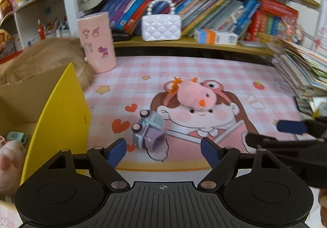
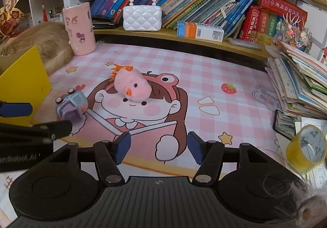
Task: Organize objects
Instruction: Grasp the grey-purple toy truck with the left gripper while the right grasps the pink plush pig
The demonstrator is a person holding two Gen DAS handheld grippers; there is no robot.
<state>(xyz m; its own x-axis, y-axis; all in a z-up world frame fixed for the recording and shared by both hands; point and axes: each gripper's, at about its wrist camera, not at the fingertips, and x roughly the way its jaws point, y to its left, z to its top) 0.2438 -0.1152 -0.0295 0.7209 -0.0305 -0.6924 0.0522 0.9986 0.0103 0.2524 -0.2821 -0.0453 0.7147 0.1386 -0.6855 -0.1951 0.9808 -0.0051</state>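
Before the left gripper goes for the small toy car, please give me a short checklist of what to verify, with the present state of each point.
1. Left gripper empty, jaws apart: ok.
2. Toy car lies ahead of the left gripper, between the lines of its fingers: ok.
3. Toy car standing on its wheels: not ok; it is tipped, wheels facing sideways.
4. Pink plush chick apart from the car: ok, a gap shows in both views.
5. Right gripper empty and away from the car: ok; its fingers point at bare mat.
6. Room in the cardboard box behind the yellow flap: cannot tell; only a corner shows.
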